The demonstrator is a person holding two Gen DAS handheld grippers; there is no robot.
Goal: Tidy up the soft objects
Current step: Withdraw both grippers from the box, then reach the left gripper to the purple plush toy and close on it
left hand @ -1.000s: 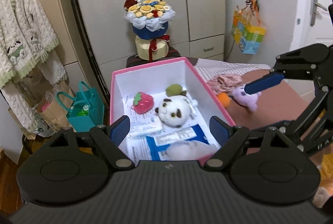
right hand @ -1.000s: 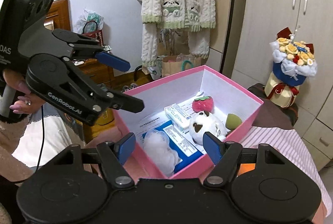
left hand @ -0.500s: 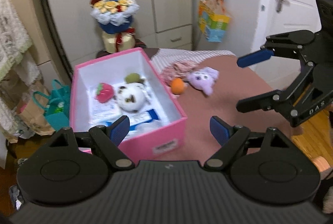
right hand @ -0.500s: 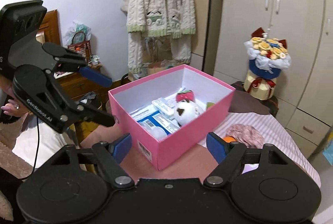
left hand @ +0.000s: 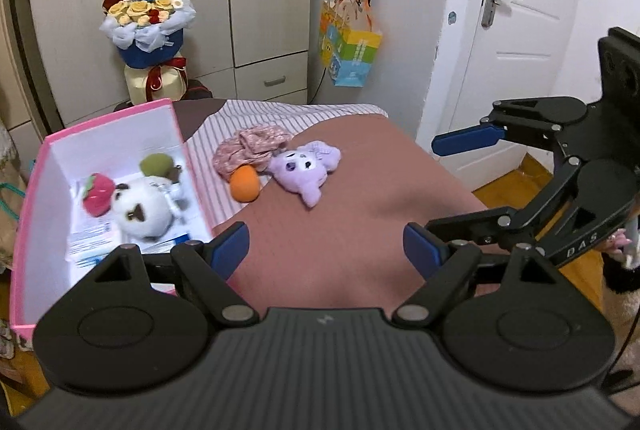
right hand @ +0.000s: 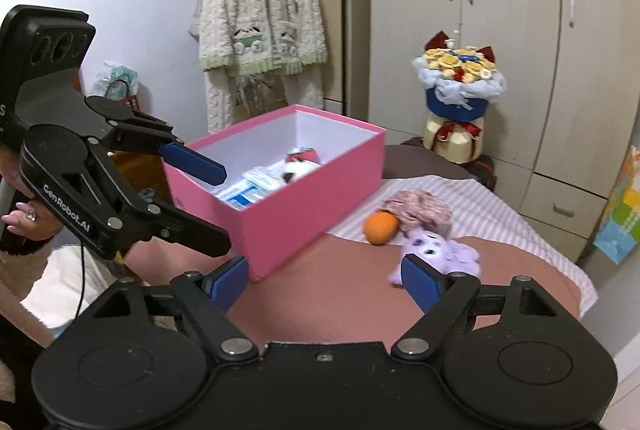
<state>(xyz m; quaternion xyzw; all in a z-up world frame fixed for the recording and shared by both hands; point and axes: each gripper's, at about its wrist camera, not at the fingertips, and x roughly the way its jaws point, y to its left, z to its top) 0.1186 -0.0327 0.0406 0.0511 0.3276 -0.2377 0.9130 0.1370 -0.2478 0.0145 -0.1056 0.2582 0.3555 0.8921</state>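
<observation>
Left gripper (left hand: pixel 326 248) and right gripper (right hand: pixel 324 278), fingers spread and empty, above the brown bed cover (left hand: pixel 360 230). Purple plush (left hand: pixel 306 168), orange toy (left hand: pixel 245 184) and pink cloth (left hand: pixel 250 146) lie together beside the pink box (right hand: pixel 304 202), which holds a white plush (left hand: pixel 140 210).

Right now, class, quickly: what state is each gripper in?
Left gripper: open, holding nothing.
Right gripper: open, holding nothing.

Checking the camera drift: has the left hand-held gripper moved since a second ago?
Yes. The left hand-held gripper swung right: the pink box, formerly centred between its fingers, now lies at the left edge.
</observation>
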